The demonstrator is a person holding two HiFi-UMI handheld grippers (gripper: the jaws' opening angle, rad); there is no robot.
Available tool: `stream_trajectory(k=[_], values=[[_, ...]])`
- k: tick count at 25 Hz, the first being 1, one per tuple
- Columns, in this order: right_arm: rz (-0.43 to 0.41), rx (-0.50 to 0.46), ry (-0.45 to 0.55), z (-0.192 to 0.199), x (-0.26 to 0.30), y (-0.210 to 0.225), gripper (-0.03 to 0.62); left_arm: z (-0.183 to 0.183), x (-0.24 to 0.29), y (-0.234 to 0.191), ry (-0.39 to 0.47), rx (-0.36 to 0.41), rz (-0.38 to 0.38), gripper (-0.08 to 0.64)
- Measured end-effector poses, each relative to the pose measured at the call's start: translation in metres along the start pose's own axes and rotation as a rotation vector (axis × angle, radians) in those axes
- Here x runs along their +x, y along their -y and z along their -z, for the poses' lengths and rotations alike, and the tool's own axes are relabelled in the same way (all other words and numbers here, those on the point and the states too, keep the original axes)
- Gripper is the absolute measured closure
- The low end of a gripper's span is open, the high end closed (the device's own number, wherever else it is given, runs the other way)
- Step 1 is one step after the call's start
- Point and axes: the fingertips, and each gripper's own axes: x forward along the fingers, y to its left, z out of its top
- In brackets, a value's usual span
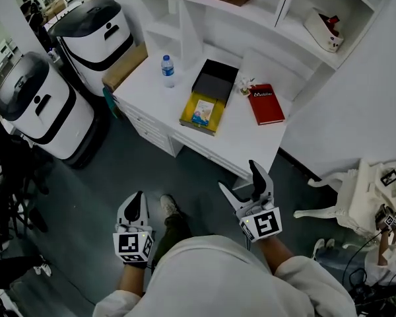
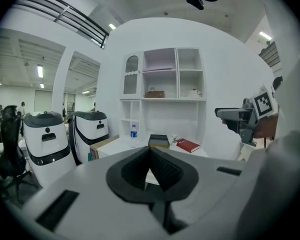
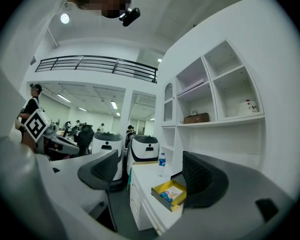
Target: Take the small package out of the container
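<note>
Here, the person is standing back from the white bench [image 1: 241, 137] and holding both tools low over the floor, well apart from everything on the bench top.

The yellow container [image 1: 187, 116] is sitting open near the bench's front edge, with its black lid [image 1: 216, 81] lying just behind it and touching it. The small package [image 1: 202, 111] is lying flat inside, face up. Its longer side appears to be running away from the person, toward the lid.

The left tool [image 1: 138, 198] is pointing forward with its jaws pressed together and nothing between them, as its own view is showing [image 2: 151, 156]. The right tool [image 1: 239, 180] is holding its jaws wide apart and is gripping nothing.

The container is lying ahead of both tools: to the left of the right tool and to the right of the left one. The right tool is the nearer of the two. In the right gripper view the container [image 3: 161, 199] and the package [image 3: 171, 193] are showing in the gap between the parted jaws [image 3: 151, 176], low and toward the right-hand jaw.

Judged from this, the open right tool is looking the better placed to travel forward and down and close across the package's short side.
</note>
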Motion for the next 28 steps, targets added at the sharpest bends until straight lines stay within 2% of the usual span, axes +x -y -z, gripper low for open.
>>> stream_trajectory(k=[8, 15, 19, 24, 28], values=[[0.115, 0.048, -0.086, 0.017, 0.108, 0.020, 0.188, -0.034, 0.072, -0.088, 0.011, -0.005, 0.053, 0.552], [0.242, 0.061, -0.162, 0.042, 0.187, 0.035, 0.189, -0.037, 0.109, -0.162, -0.014, -0.009, 0.061, 0.552], [0.276, 0.070, -0.189, 0.055, 0.208, 0.039, 0.188, -0.036, 0.122, -0.180, -0.032, -0.009, 0.069, 0.552], [0.299, 0.091, -0.232, 0.082, 0.232, 0.053, 0.187, -0.041, 0.147, -0.181, -0.044, 0.000, 0.090, 0.552], [0.309, 0.110, -0.284, 0.108, 0.249, 0.068, 0.187, -0.044, 0.165, -0.185, -0.057, 0.002, 0.076, 0.552]])
